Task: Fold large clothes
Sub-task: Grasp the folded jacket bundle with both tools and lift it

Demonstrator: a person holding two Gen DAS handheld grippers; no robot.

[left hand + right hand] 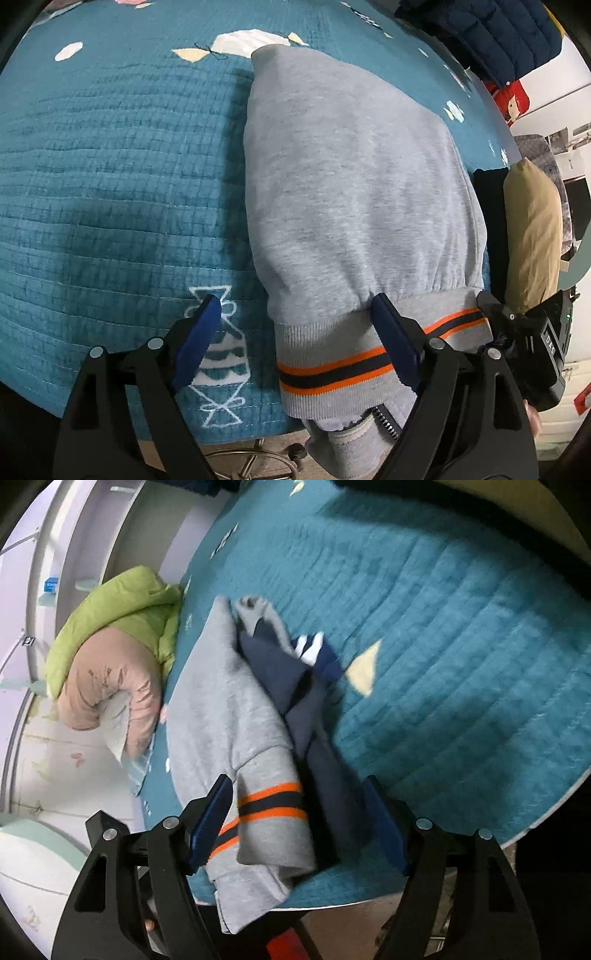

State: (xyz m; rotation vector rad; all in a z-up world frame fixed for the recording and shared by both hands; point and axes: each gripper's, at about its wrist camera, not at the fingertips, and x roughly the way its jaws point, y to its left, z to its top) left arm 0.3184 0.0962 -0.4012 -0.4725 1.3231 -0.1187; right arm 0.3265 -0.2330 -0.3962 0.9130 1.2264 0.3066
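— Left wrist view: how far is the grey sweatshirt (354, 192)?
— Doubled into a long bundle on the teal quilt (110, 177), its striped hem (332, 369) hanging over the near edge. I'd judge it roughly half folded.
— The grippers?
— Left gripper (295, 317) has jaws spread, one blade over the hem, pinching nothing. Right gripper (299, 801) also spread, straddling the hem and a loose navy sleeve (295, 672).
— Left to do?
— Tuck that sleeve, then fold across.

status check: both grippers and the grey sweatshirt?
Left gripper open at striped hem, nothing gripped. Right gripper open, straddling hem. Grey sweatshirt partly folded on teal quilt, hem overhanging the edge.
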